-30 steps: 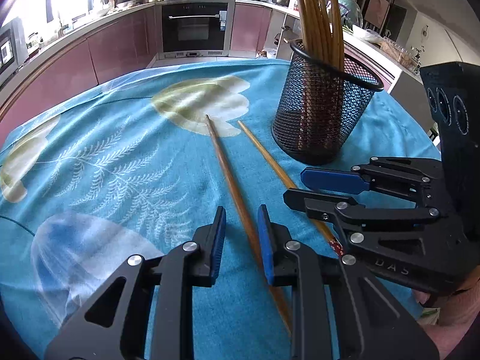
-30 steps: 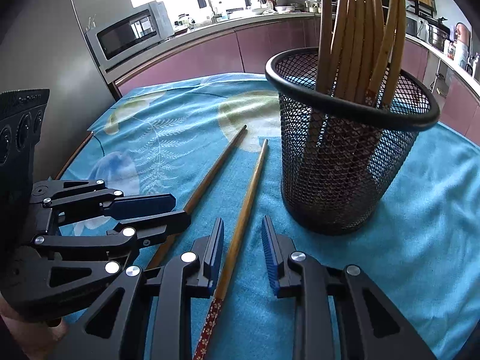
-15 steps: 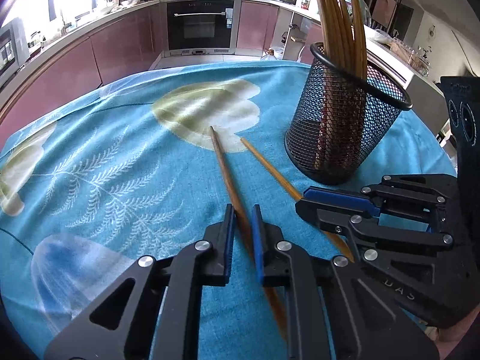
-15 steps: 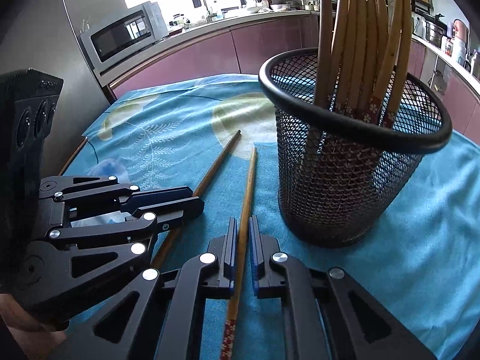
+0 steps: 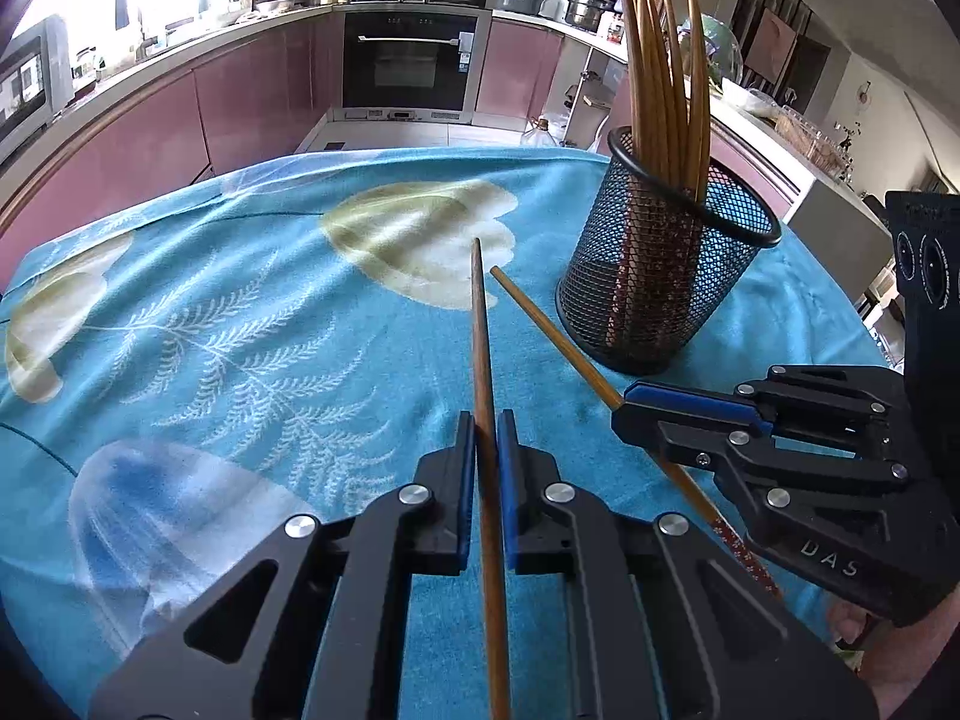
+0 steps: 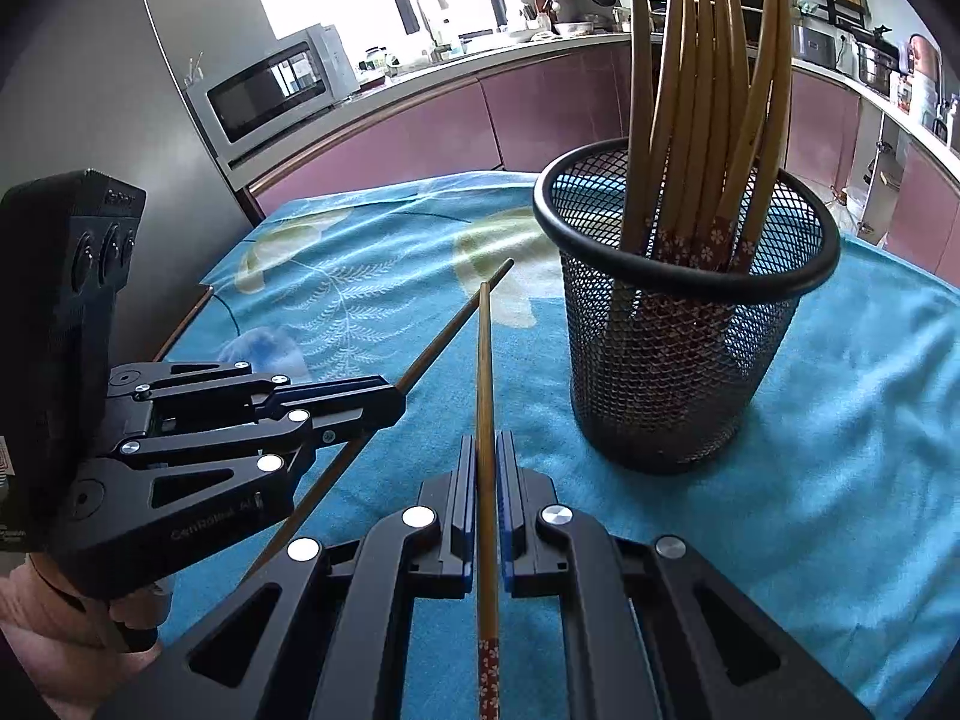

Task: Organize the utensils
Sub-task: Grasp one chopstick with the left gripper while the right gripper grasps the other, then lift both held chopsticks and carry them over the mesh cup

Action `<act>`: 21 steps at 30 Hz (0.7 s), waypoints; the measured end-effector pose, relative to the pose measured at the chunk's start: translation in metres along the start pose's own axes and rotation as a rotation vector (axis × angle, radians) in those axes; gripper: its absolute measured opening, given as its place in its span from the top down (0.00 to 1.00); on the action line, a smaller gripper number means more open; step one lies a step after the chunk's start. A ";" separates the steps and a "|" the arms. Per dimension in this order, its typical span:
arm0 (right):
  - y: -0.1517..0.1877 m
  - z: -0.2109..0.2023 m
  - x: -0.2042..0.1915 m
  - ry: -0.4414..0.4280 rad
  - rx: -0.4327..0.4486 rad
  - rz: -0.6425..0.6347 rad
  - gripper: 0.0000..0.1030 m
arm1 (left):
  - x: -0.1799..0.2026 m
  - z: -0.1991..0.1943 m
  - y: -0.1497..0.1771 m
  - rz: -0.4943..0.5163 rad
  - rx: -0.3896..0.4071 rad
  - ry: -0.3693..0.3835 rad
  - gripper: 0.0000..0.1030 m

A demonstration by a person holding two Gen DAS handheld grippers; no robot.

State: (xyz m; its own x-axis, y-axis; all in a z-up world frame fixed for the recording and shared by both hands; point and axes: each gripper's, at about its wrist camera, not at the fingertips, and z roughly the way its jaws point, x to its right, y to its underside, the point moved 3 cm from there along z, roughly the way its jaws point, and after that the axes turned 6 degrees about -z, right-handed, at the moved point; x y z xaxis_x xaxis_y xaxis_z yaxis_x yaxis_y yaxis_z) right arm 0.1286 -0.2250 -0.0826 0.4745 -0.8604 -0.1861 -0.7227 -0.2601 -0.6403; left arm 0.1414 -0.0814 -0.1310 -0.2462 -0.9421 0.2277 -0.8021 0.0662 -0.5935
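Left wrist view: left gripper point(image 5: 486, 420) near centre, blue pads pinching the dark chopstick point(image 5: 480, 324) at mid-length; its jaws have just been closing onto it.
Right wrist view: right gripper point(image 6: 487, 444) pinching the lighter chopstick point(image 6: 485, 360), pads pressed on both sides; patterned red end trails near the camera.
Chopstick tips: both point far, toward the pale flower print on the blue tablecloth point(image 5: 240, 300); the two tips lie near each other, apart.
In the way: right gripper point(image 5: 690, 414) sits at the right of the left view, just near of the mesh cup point(image 5: 660, 276); left gripper point(image 6: 336, 402) sits at the left of the right view; the two shafts angle toward each other.
Container: black mesh cup point(image 6: 684, 324), upright on the cloth, far right of both held sticks.
Contents: bundle of bamboo chopsticks point(image 6: 702, 108), standing thin ends up, leaning on the rim; exact count unclear.
Surroundings: microwave point(image 6: 270, 90) far left, oven point(image 5: 414, 60) far centre, pink cabinets point(image 5: 240, 102) along the wall.
Person: part of a hand point(image 6: 36, 630) under the left gripper's handle.
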 end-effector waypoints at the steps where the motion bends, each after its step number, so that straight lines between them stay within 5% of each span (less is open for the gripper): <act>1: 0.000 -0.003 -0.001 -0.006 0.008 0.000 0.95 | -0.001 -0.004 0.000 -0.005 0.002 0.012 0.92; 21: -0.007 -0.095 0.018 -0.048 0.235 0.035 0.95 | 0.019 -0.103 -0.024 0.009 0.161 0.234 0.92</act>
State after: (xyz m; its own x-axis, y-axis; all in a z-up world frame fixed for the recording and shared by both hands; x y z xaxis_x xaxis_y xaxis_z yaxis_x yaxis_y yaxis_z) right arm 0.0947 -0.2797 -0.0105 0.4788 -0.8436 -0.2429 -0.6050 -0.1166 -0.7876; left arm 0.1001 -0.0673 -0.0328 -0.3869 -0.8390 0.3826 -0.7072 0.0037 -0.7070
